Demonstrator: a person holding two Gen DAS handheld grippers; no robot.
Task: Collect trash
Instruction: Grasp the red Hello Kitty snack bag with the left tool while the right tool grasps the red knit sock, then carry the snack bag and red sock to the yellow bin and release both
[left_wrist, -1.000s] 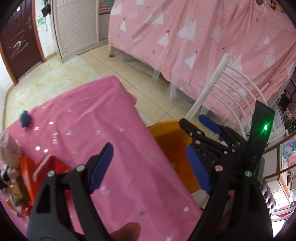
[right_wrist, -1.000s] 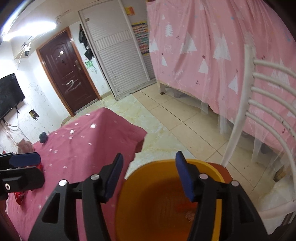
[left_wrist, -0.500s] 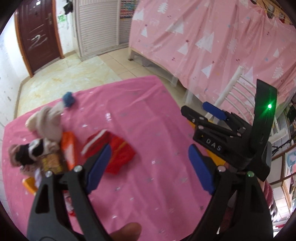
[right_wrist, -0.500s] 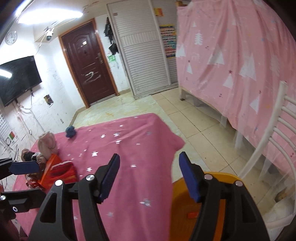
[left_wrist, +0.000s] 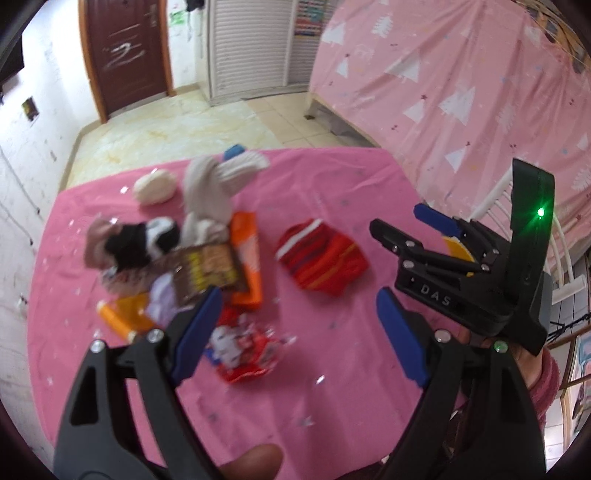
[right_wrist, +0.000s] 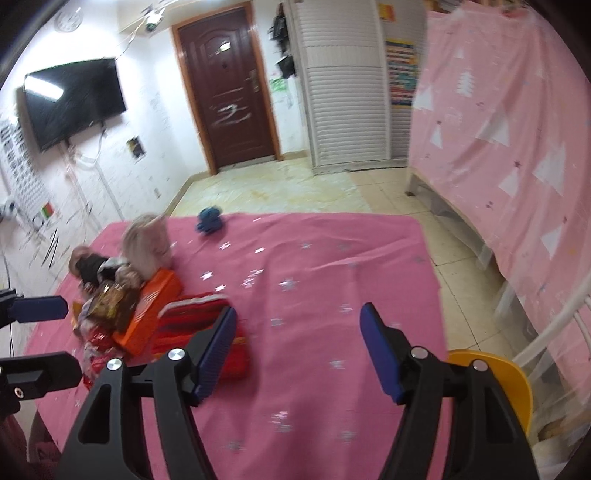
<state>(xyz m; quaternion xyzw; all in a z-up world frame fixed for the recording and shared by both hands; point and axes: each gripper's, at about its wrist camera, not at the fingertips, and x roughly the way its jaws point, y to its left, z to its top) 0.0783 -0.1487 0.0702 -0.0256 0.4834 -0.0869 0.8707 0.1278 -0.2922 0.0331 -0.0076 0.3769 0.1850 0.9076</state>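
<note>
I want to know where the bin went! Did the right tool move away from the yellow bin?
Yes. The right tool swung left, off the yellow bin, which now sits at the lower right, and out over the pink table.

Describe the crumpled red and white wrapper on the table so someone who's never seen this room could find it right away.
Start at the table under the pink star-print cloth. A heap of litter and soft toys lies on its left side; the crumpled red and white wrapper is the heap's nearest piece, just ahead of the open left gripper. Unlike the flat orange box behind it, it is shiny and crinkled.
</note>
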